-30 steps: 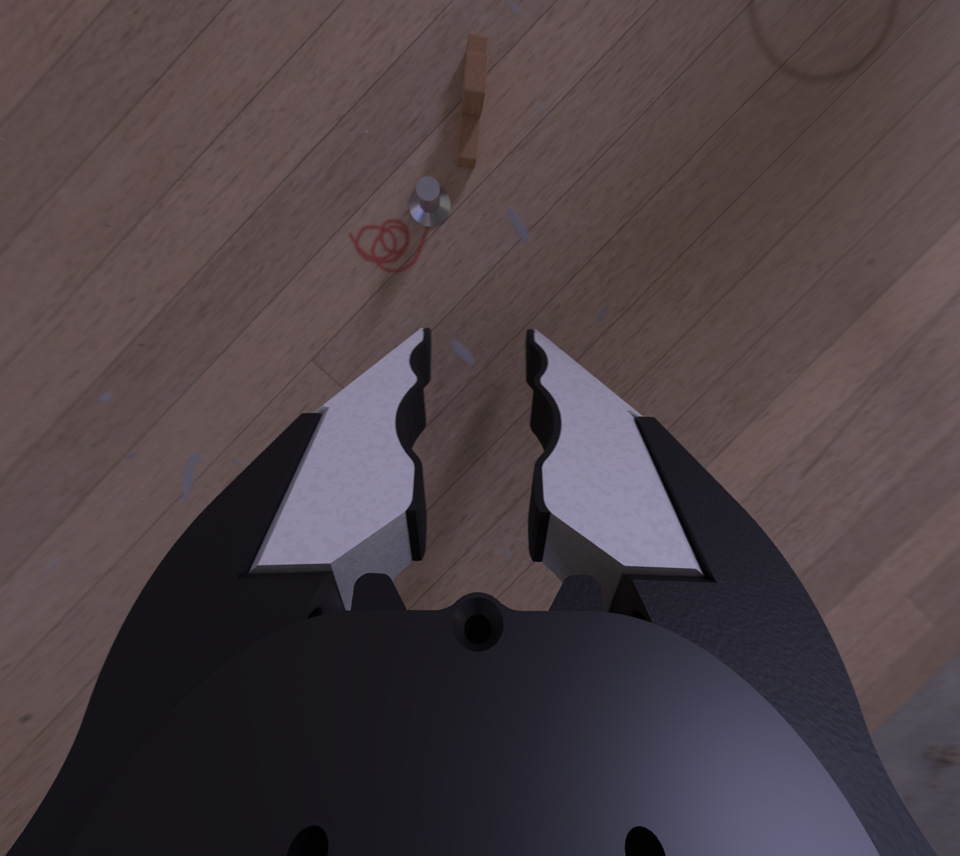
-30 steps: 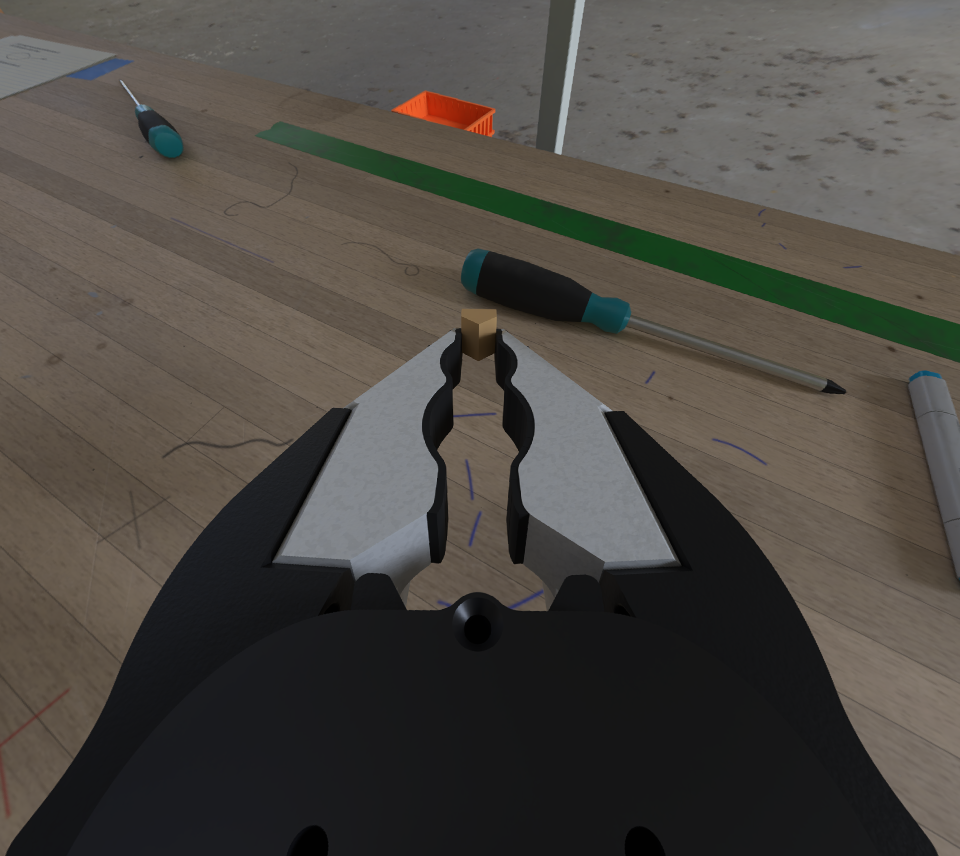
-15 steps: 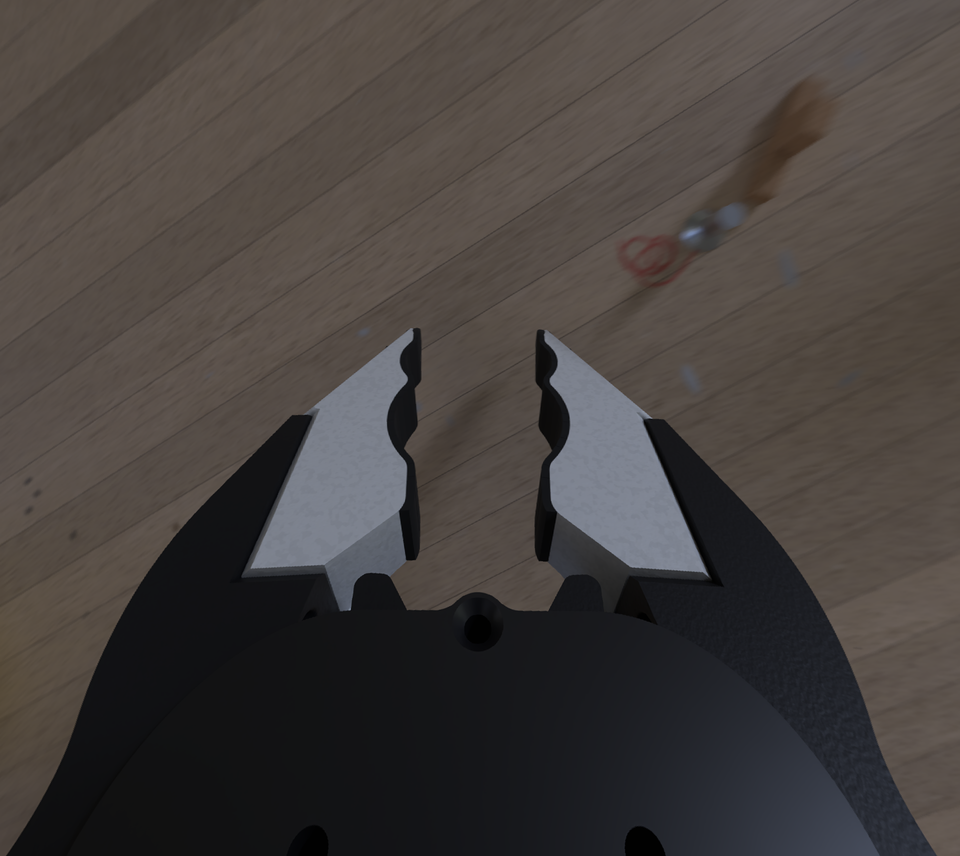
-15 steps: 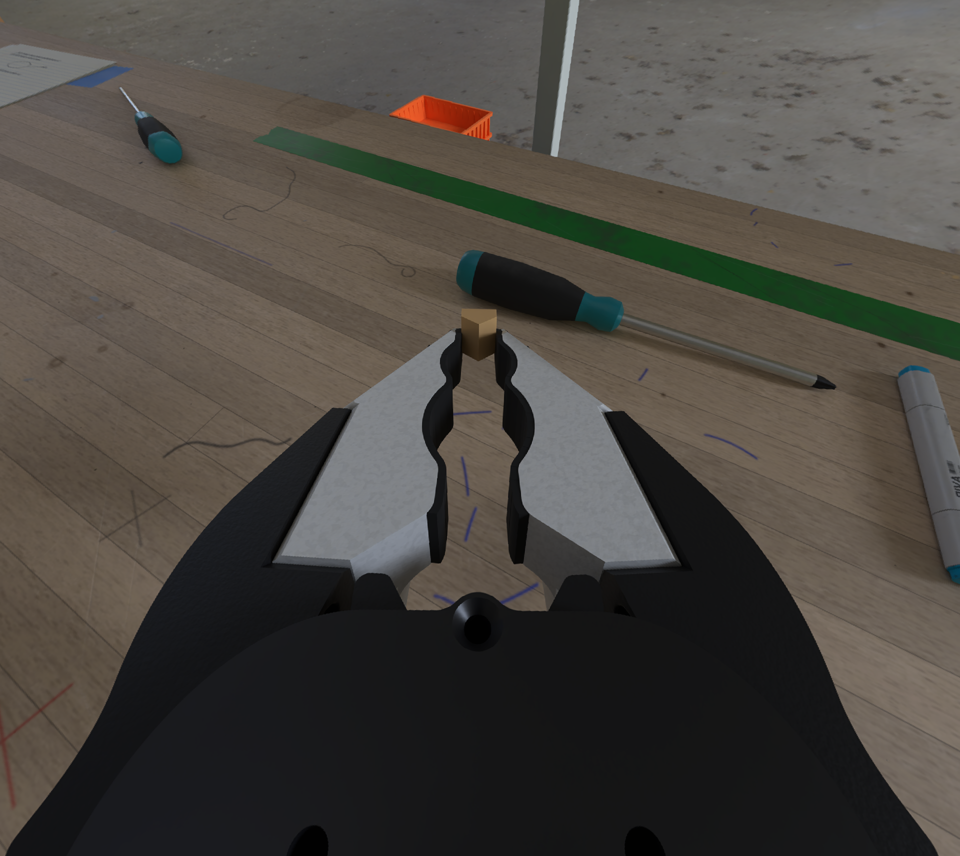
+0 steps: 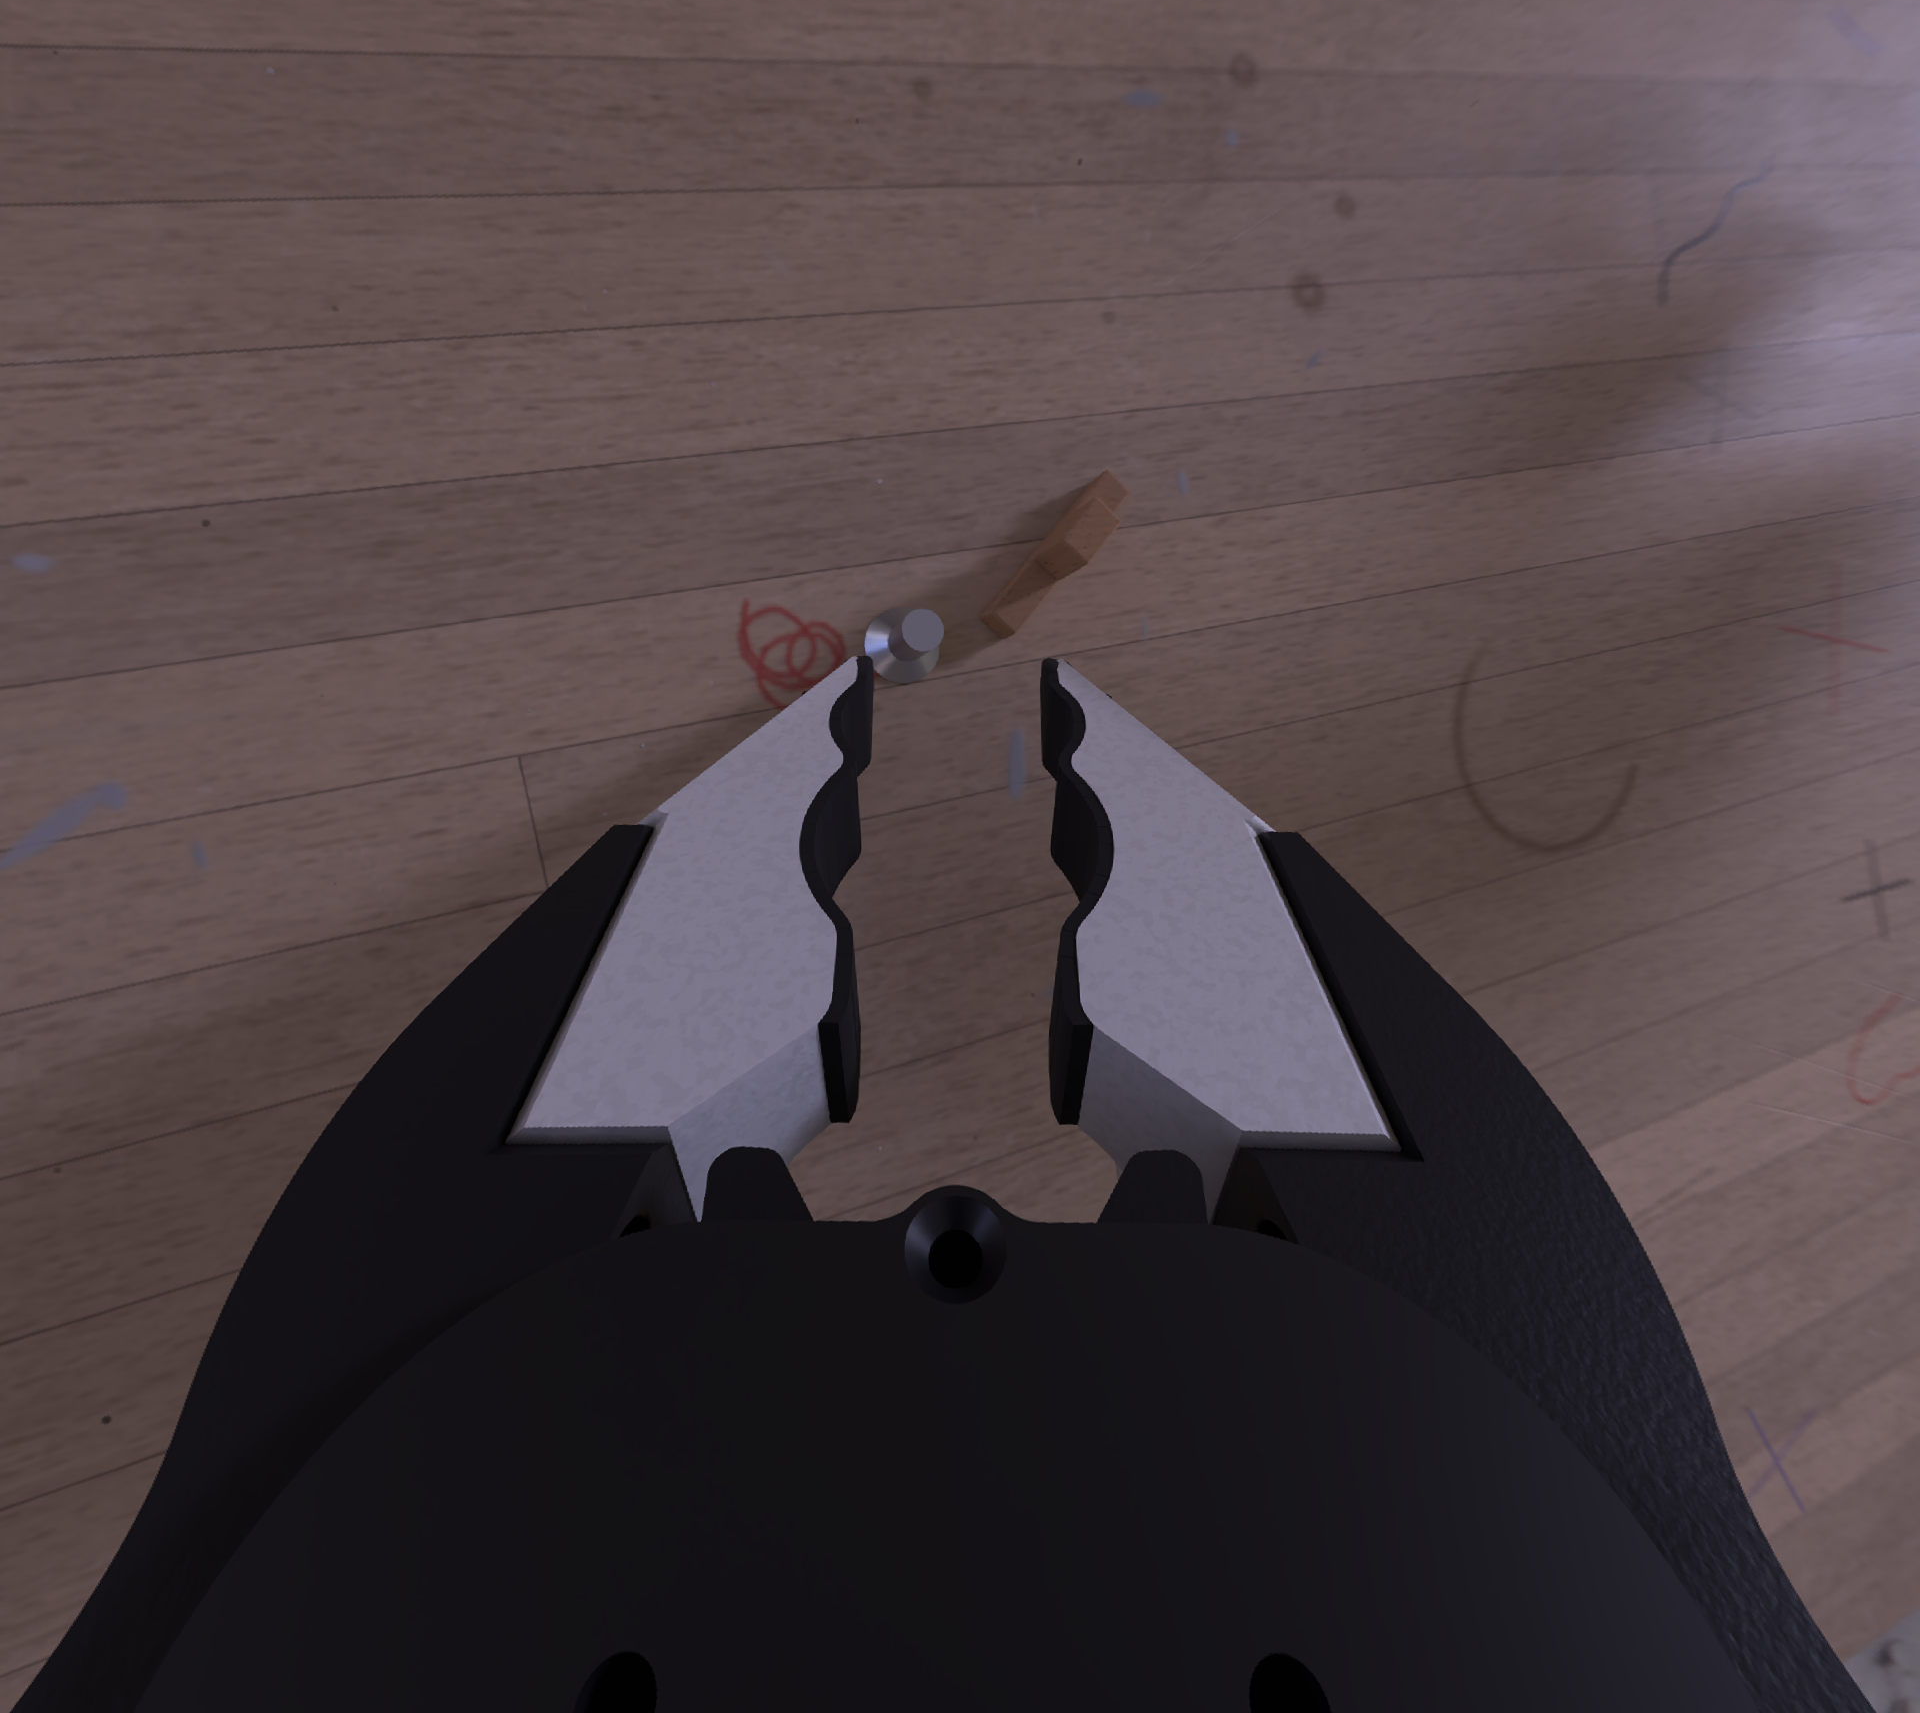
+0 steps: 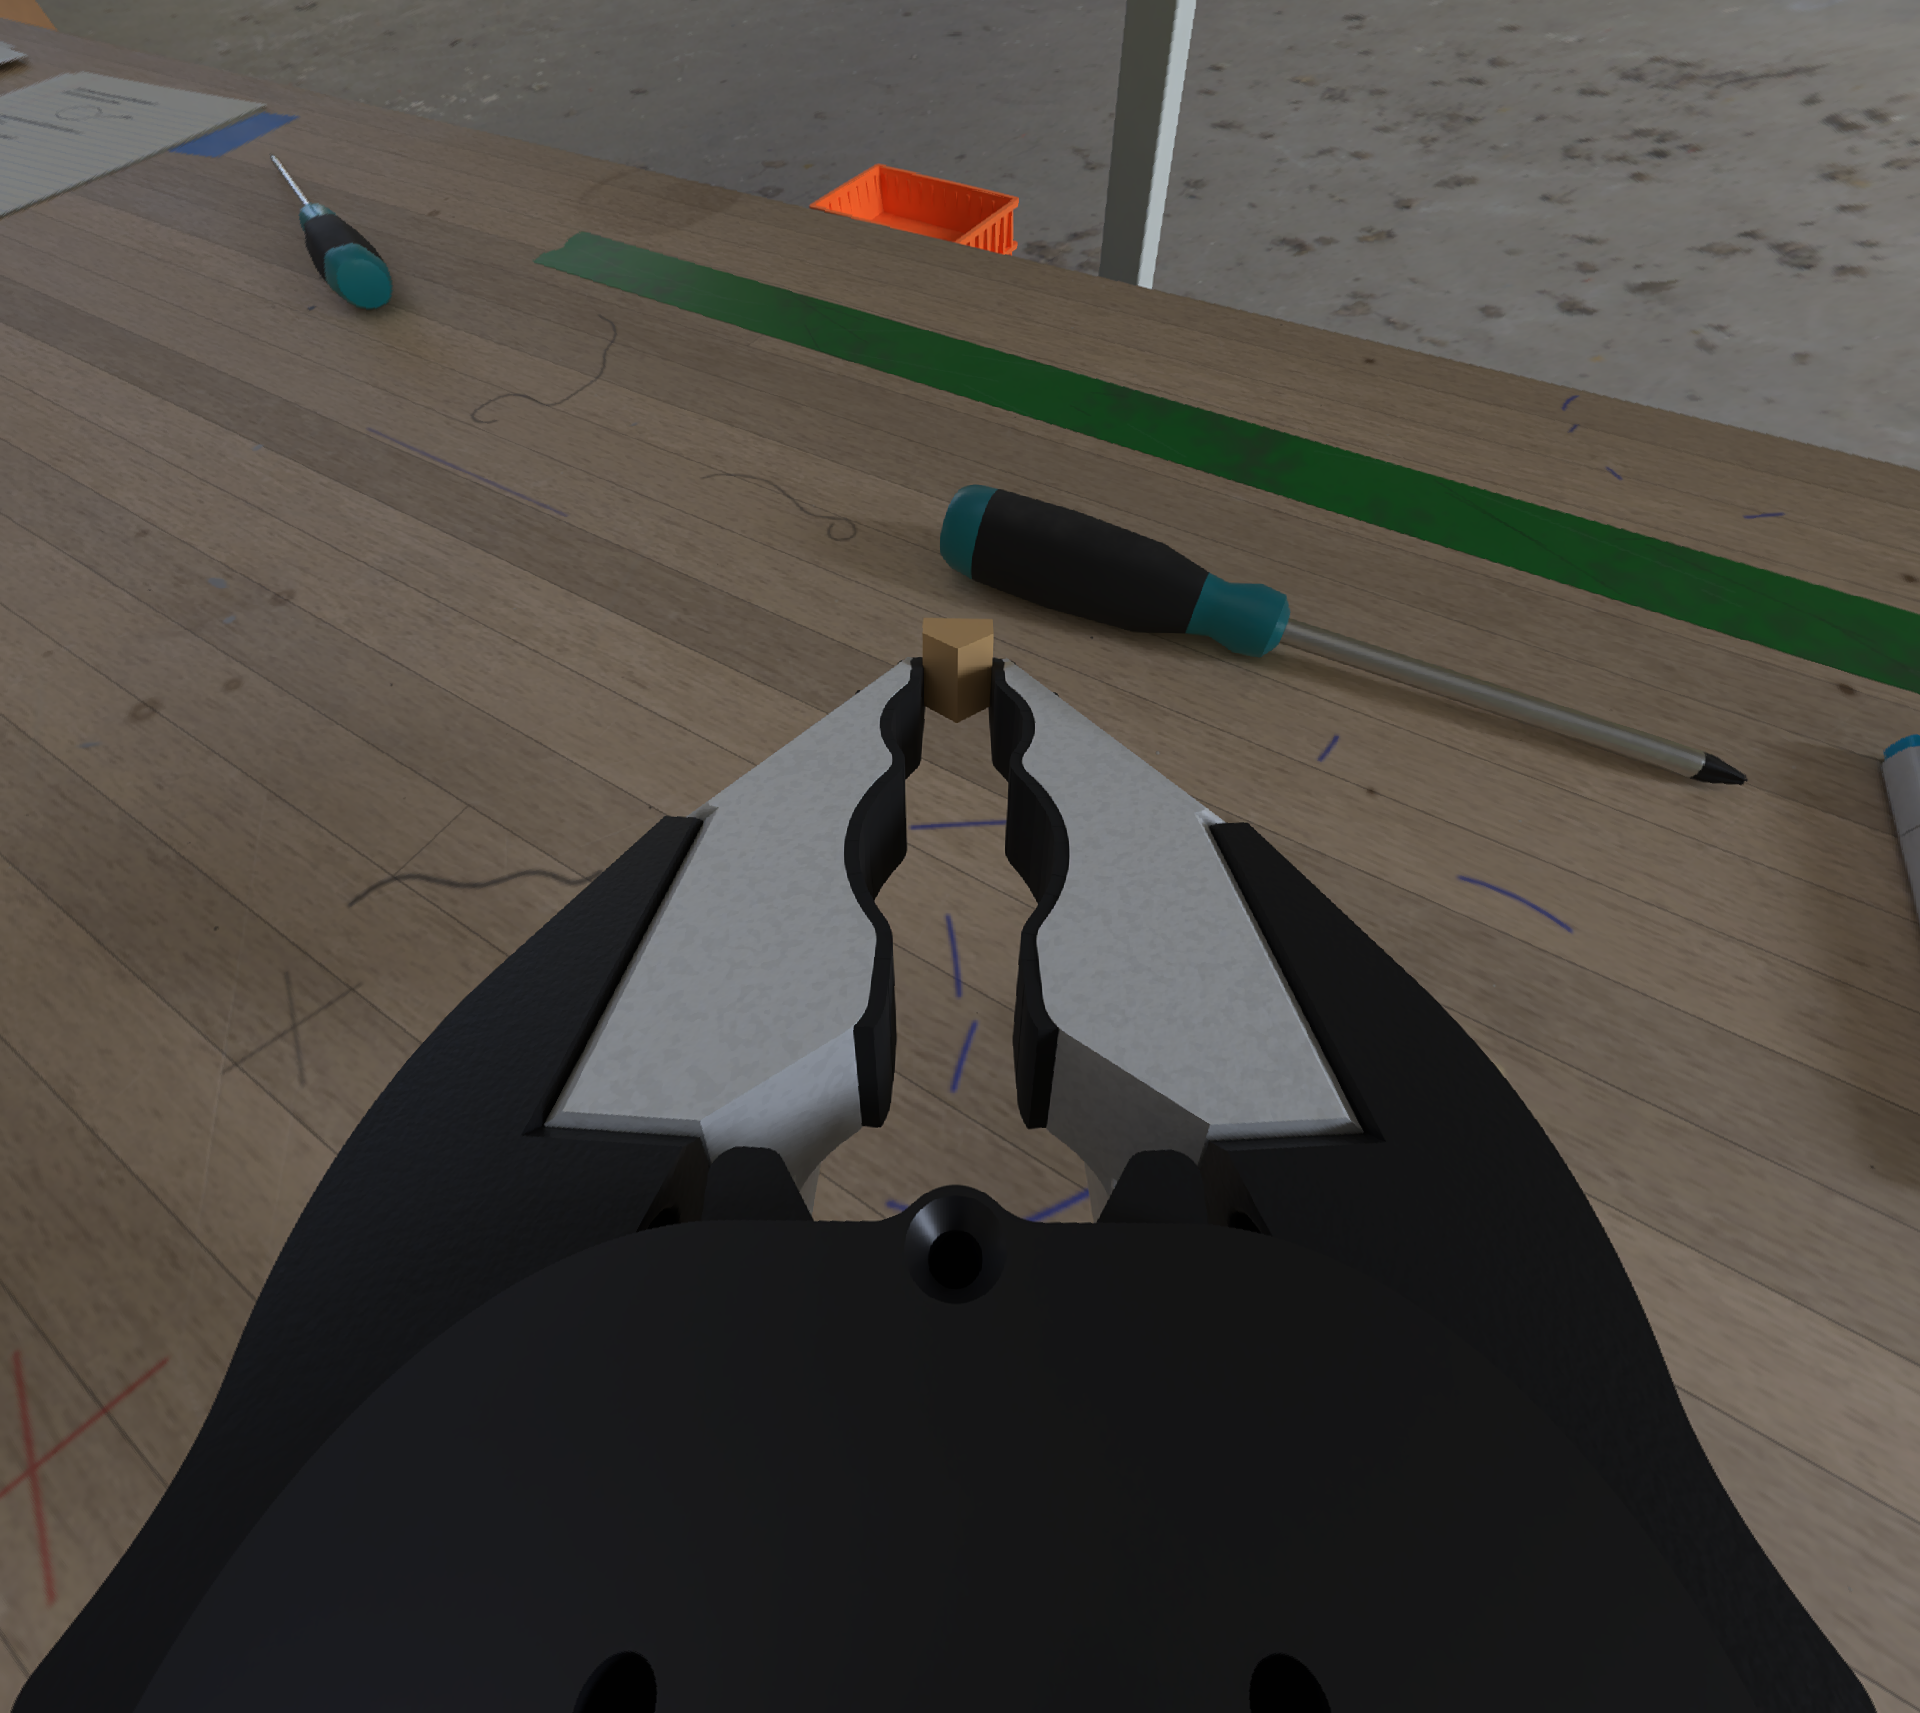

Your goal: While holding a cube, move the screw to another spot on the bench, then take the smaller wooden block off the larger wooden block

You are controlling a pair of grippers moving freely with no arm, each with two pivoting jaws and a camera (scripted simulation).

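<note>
Two of the task's three demands are judged to be outstanding, while the third, the holding of a cube, is met. The cube [image 6: 957, 668], small and tan, is pinched between the tips of the right gripper [image 6: 957, 676], which is held clear above the bench [image 6: 416, 728] and narrowed onto it.

The screw [image 5: 906, 643] is seen in the left wrist view, standing on its broad head with the shank upward, just beside a red scribble [image 5: 787, 651] drawn on the wood. It has not been grasped. The left gripper [image 5: 956, 674] is held above it with a moderate gap between the jaws and nothing in them; the tip of one finger appears just next to the screw in the picture, though the height between them cannot be told.

Near the screw, on its far side, the smaller wooden block [image 5: 1087, 525] is found lying across the larger wooden block [image 5: 1029, 595], so that step is also not yet done.

Farther out, in the right wrist view, a large screwdriver [image 6: 1122, 562], a small screwdriver [image 6: 338, 255], a green tape strip [image 6: 1247, 448], a marker [image 6: 1907, 816], a sheet of paper [image 6: 94, 136] and an orange bin [image 6: 920, 207] beyond the bench edge are to be noted.
</note>
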